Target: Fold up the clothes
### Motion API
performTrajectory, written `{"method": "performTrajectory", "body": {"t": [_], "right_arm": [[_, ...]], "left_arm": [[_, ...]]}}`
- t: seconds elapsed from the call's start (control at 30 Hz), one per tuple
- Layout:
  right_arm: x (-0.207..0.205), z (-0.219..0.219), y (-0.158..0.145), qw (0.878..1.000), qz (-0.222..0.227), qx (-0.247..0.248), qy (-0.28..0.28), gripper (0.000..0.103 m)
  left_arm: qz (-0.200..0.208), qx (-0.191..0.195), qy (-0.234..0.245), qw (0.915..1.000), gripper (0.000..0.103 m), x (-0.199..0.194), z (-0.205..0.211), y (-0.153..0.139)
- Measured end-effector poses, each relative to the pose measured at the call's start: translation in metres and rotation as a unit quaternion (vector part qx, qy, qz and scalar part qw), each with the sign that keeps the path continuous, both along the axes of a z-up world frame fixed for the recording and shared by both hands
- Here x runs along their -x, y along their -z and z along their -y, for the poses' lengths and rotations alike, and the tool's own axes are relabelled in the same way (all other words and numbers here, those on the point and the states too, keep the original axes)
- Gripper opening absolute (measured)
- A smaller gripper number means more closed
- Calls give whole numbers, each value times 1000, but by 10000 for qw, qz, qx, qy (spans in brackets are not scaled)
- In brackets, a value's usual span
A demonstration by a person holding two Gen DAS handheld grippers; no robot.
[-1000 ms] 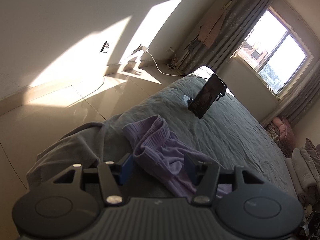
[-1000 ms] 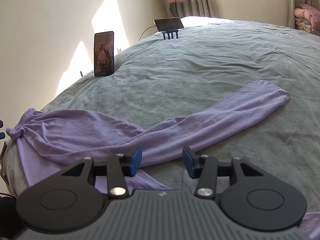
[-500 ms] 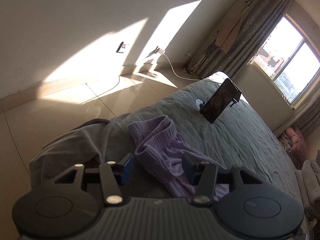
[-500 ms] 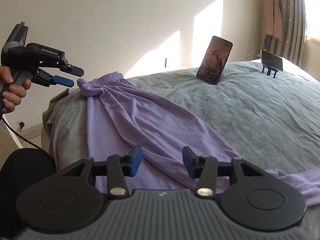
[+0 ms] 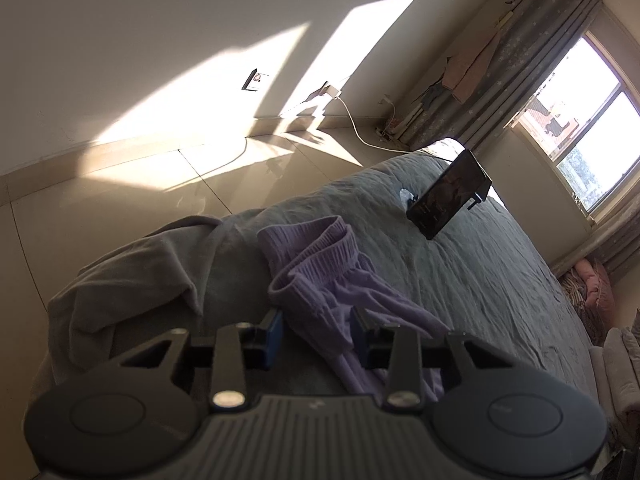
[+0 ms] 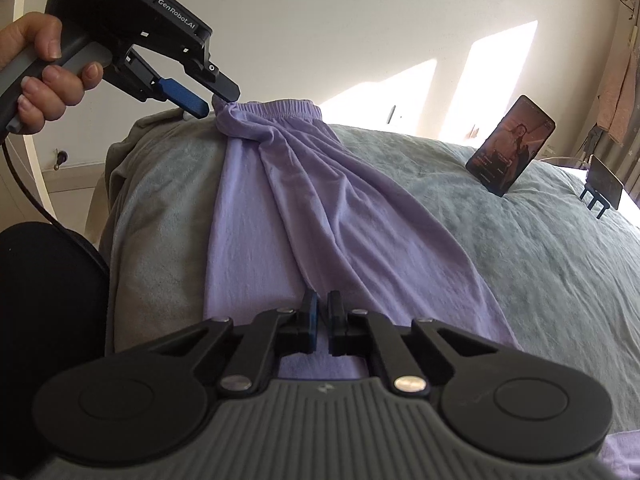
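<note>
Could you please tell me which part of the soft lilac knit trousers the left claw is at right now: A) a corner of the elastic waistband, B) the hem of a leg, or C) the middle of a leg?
A: the left claw meets the ribbed waistband corner of the lilac knit trousers.

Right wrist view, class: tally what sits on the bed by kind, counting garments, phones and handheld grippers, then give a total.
Purple garment: 1
Phones propped upright: 2, the near phone and the far phone
Handheld grippers: 2, the left gripper at the waistband and the right gripper at the near edge
Total: 5
</note>
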State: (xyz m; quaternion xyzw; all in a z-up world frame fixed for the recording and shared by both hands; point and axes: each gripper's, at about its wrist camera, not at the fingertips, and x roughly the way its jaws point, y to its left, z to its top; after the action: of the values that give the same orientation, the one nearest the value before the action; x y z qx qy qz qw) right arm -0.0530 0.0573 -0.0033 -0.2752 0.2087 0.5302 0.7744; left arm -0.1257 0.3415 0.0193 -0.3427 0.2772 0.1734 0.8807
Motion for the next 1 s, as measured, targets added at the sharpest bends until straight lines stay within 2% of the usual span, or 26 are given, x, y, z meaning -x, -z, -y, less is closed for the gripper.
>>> {"method": "performTrajectory", "body": {"t": [0.03, 0.07, 0.1, 0.3, 0.47, 0.53, 0.6, 0.7, 0.73, 0.77, 0.9, 0.97, 1.0], "right_arm": [[1, 1, 0, 10000, 57, 1, -3, 0], [2, 2, -2, 10000, 90, -20, 2, 0], [2, 3, -3, 9999, 110, -48, 15, 0], [-7, 14, -25, 9986, 198, -398, 295, 0], [-14, 26, -49, 9947, 310, -753, 629, 0], [-15, 30, -55, 9940, 286, -828, 658, 0], [-14, 32, -57, 9943, 238, -822, 629, 0], [-9, 31, -52, 9957, 201, -726, 541, 0], [-8, 30, -50, 9960, 186, -701, 517, 0], [-8, 30, -48, 9962, 148, -687, 506, 0], [-7, 28, -39, 9972, -41, -620, 408, 0], [-6, 27, -35, 9977, -148, -576, 321, 9], [-5, 27, -33, 9979, -145, -559, 282, 14]], "left_arm": [[8, -88, -30, 10000, 12, -1, 1, 0], [53, -146, -47, 9999, 4, -2, 1, -2], [97, -204, -65, 9997, 1, -2, 2, -3], [676, -462, 141, 9965, 0, -22, 2, -29], [1258, -309, 326, 9910, 0, -41, -4, -48], [1351, -248, 384, 9898, 0, -44, -5, -54], [1278, -89, 481, 9906, 0, -45, -6, -52], [888, -147, 357, 9953, 11, -38, -3, -42], [789, -194, 292, 9963, 19, -34, -3, -38], [692, -221, 198, 9972, 32, -29, -4, -34], [394, -293, -108, 9987, 49, -11, -6, -25], [211, -303, -180, 9992, 62, -4, -6, -20], [119, -318, -196, 9992, 62, -2, -5, -18]]}}
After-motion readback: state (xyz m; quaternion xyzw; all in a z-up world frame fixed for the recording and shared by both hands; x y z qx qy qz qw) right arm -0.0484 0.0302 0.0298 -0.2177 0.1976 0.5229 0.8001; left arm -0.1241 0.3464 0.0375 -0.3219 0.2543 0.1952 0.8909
